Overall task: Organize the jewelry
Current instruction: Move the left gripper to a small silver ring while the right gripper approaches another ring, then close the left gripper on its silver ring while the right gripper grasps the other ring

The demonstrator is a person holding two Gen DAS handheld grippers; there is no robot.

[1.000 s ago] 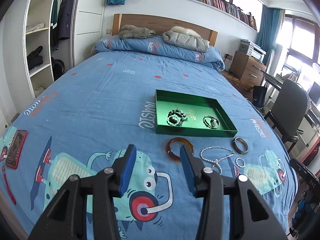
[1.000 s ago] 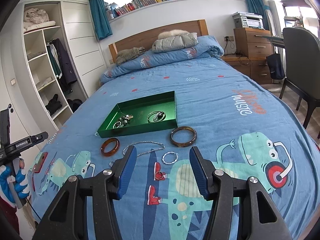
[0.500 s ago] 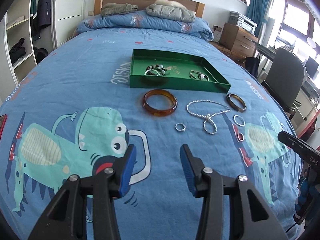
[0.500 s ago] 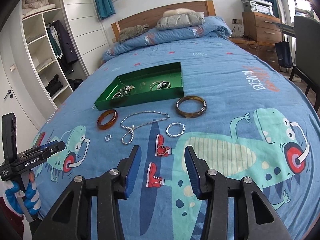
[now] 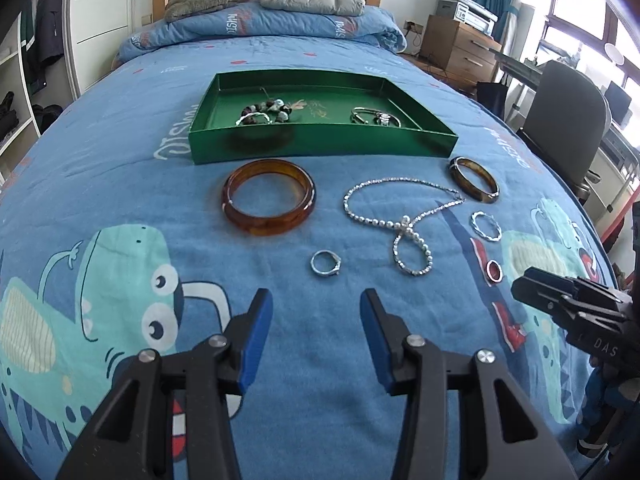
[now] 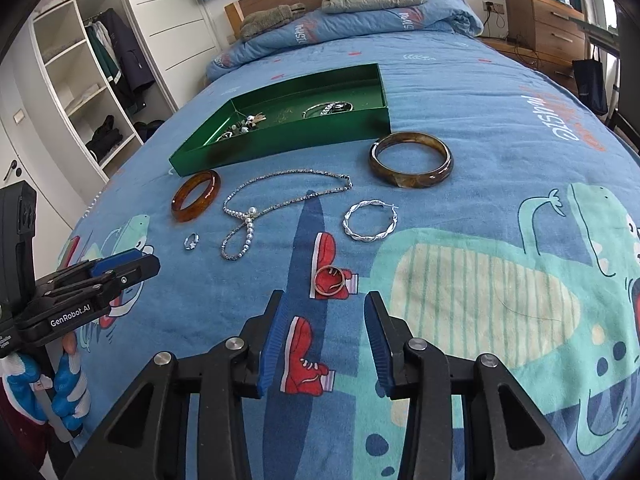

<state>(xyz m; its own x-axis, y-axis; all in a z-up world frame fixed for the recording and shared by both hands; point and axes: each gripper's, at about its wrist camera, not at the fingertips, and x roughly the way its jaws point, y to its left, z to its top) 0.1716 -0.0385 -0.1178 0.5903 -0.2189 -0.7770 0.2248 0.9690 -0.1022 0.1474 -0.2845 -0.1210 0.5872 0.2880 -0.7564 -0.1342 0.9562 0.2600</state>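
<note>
My left tongs (image 5: pixel 316 322) hang released above the silver ring (image 5: pixel 325 263) on the bed (image 5: pixel 120 184); my right tongs (image 6: pixel 324 330) are closing, empty, just short of the gold ring (image 6: pixel 330 279)

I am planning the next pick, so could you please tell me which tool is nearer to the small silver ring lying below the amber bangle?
Left. The left tool sits just short of the silver ring, jaws open and empty. The right tool is off to its right, closing, empty, near the gold ring.
</note>
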